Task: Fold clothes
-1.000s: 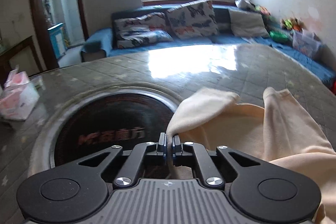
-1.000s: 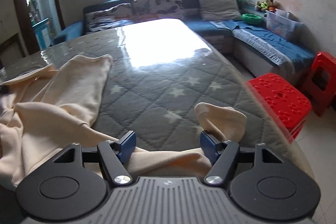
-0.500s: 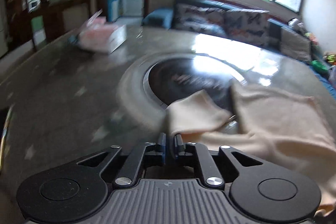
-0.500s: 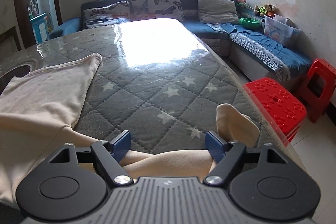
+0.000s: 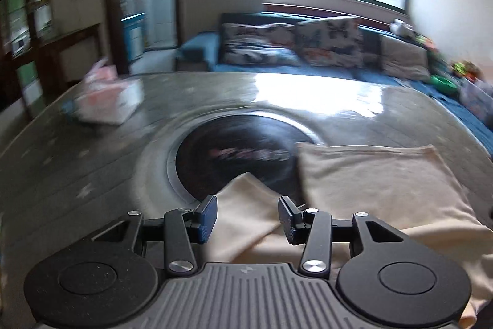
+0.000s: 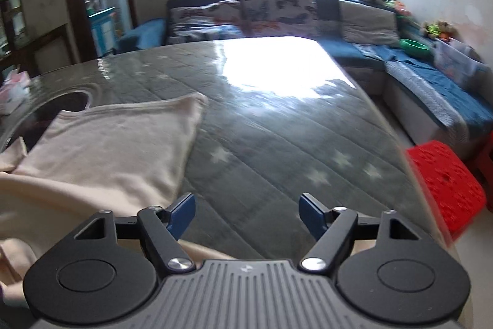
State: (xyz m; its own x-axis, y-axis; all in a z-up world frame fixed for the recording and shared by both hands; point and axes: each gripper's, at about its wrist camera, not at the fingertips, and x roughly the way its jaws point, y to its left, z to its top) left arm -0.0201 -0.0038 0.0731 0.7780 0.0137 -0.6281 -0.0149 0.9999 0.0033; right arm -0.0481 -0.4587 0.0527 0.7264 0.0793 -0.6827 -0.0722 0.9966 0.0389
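Lying flat on table, cream garment, smooth.

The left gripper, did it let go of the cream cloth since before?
Yes. The left gripper was shut on the cream cloth; now it is open, the cloth's corner lying loose beside the round black cooktop.

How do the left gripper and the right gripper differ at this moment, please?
The left gripper has a narrower gap between its fingers than the right gripper. The left gripper has a pointed corner of the cream garment lying between its fingers; the right gripper has only bare quilted table cover between its own. Both are open and hold nothing.
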